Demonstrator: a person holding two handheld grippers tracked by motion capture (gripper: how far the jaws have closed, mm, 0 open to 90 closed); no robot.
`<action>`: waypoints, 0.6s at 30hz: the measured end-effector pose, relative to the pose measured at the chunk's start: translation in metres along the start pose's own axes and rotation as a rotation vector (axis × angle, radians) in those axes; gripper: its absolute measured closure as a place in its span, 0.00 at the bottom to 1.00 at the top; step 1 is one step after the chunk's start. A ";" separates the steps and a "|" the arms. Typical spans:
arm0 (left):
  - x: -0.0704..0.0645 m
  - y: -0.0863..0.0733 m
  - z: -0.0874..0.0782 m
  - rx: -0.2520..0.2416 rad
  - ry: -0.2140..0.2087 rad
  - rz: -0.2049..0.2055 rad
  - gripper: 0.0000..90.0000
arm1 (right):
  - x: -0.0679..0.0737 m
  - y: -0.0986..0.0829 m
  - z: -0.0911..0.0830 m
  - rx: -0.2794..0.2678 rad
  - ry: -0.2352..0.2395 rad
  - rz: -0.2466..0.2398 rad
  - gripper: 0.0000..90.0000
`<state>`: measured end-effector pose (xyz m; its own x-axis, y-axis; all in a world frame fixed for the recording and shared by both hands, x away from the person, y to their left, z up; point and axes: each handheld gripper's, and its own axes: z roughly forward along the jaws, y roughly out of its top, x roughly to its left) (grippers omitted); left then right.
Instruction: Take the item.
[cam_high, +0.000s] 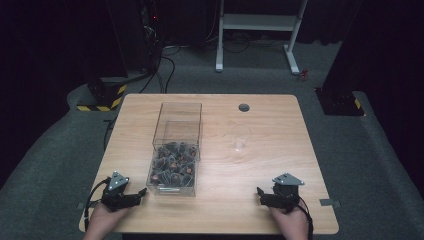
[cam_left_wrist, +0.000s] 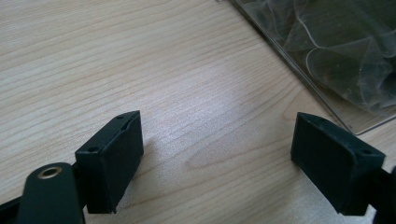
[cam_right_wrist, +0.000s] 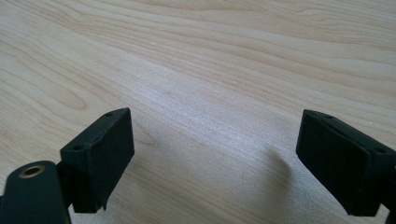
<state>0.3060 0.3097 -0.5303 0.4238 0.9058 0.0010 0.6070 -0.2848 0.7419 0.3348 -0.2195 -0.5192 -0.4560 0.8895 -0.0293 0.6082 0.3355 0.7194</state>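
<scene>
The clear box (cam_high: 176, 150) was seen at centre-left of the high view, its lower half heaped with small dark pieces (cam_high: 172, 167). A wooden table (cam_high: 270, 165) was seen beneath it, with bare wood left across the right half, apart from a clear cup (cam_high: 240, 137) at centre-right. The left gripper (cam_high: 131, 196) was held at the lower left near the table's front edge, jaws spread wide apart, the box's corner (cam_left_wrist: 345, 93) just beside it. The right gripper (cam_high: 264, 196) was held at the lower right, jaws likewise spread, nothing between them.

No legible text, labels or numbers anywhere
</scene>
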 end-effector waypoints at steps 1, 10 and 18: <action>0.000 0.000 0.000 0.000 0.000 0.000 0.19 | 0.000 0.000 0.000 -0.003 0.003 -0.002 0.13; 0.000 0.000 0.000 0.000 0.000 0.000 0.19 | 0.003 0.003 -0.005 -0.049 0.026 -0.020 0.14; 0.000 0.000 0.000 0.000 0.000 0.000 0.19 | 0.013 0.009 -0.012 -0.095 0.051 -0.034 0.14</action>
<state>0.3060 0.3097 -0.5303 0.4237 0.9058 0.0014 0.6070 -0.2851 0.7418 0.3270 -0.2085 -0.5050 -0.5093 0.8603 -0.0216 0.5286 0.3325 0.7810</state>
